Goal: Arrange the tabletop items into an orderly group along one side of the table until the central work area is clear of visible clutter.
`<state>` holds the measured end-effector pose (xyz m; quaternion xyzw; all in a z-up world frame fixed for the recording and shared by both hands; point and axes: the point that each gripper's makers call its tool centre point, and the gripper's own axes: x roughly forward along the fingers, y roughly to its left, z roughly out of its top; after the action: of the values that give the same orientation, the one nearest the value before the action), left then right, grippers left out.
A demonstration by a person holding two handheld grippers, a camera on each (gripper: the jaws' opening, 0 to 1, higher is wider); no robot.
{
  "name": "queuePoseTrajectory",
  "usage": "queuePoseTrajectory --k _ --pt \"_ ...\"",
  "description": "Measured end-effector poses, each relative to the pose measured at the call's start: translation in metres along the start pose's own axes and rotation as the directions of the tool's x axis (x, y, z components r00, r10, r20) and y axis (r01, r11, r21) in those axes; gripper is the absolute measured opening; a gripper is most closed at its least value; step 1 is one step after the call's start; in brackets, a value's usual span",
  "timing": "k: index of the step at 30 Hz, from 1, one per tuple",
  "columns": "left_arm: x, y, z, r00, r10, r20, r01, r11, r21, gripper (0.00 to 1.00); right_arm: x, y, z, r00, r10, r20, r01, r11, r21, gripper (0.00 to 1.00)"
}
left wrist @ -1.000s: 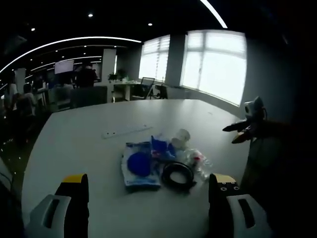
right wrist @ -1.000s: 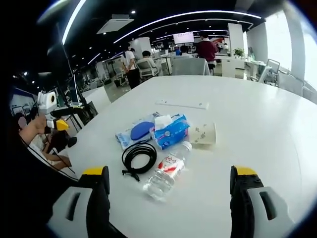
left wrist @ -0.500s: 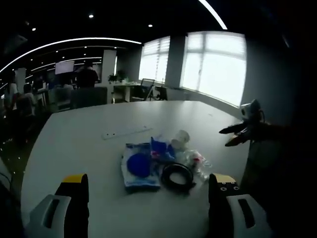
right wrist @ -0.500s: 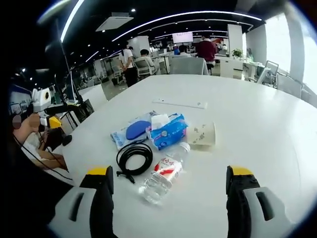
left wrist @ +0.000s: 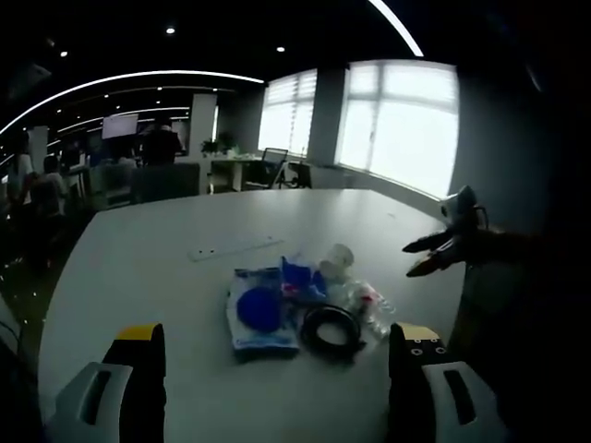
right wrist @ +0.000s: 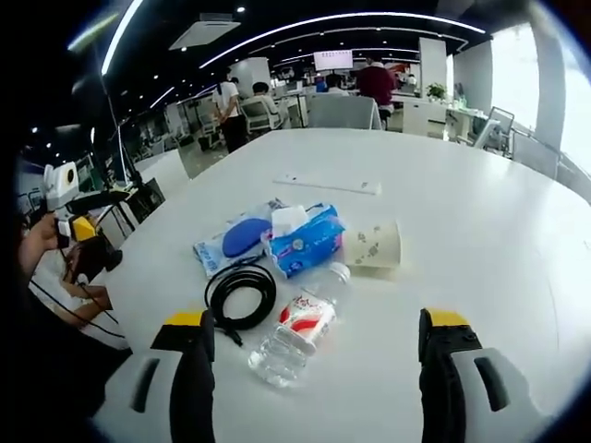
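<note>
Broadly, a large white table (right wrist: 480, 231) with rounded edges carries a small cluster of things near its middle, with an open office behind it where several people (right wrist: 374, 81) stand or sit at desks, and bright windows (left wrist: 397, 129) along one wall

On the far side of the cluster lies a long white strip (right wrist: 325, 185), apart from the rest and flat on the tabletop. A clear plastic pouch (right wrist: 214, 247) holds a blue oval object (right wrist: 244, 235); the pouch lies flat, touching a blue tissue pack (right wrist: 303, 245) from whose top a white tissue sticks up. Just beside the pack a paper cup (right wrist: 374, 245) lies on its side; whether anything is in it cannot be told. A clear bottle (right wrist: 297, 323) with a red-and-white label lies on its side nearest the right gripper's camera, its cap end near the tissue pack; it looks see-through, and any liquid inside cannot be made out. A coiled black cable (right wrist: 240, 295) lies flat just beside the bottle and touches the pouch

The right gripper (right wrist: 314, 388) hangs over the near table edge, jaws spread wide with nothing between them. The left gripper (left wrist: 277, 392) is likewise released, jaws wide apart over the table, short of the cluster
</note>
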<state>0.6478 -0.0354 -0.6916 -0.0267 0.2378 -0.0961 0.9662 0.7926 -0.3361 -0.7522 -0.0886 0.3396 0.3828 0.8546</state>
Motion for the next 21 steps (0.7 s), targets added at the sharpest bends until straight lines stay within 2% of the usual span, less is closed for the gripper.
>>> queuePoseTrajectory --k 8,21 --pt "0.003 -0.001 0.001 1.0 -0.008 -0.001 0.008 1.0 0.002 0.99 0.013 -0.001 -0.005 0.999 -0.027 -0.022 0.028 0.999 0.035 0.85" --pt "0.01 -0.005 0.002 0.999 -0.034 -0.004 0.034 0.999 0.017 0.99 0.037 -0.005 -0.007 0.997 -0.038 -0.067 0.041 0.998 0.041 0.79"
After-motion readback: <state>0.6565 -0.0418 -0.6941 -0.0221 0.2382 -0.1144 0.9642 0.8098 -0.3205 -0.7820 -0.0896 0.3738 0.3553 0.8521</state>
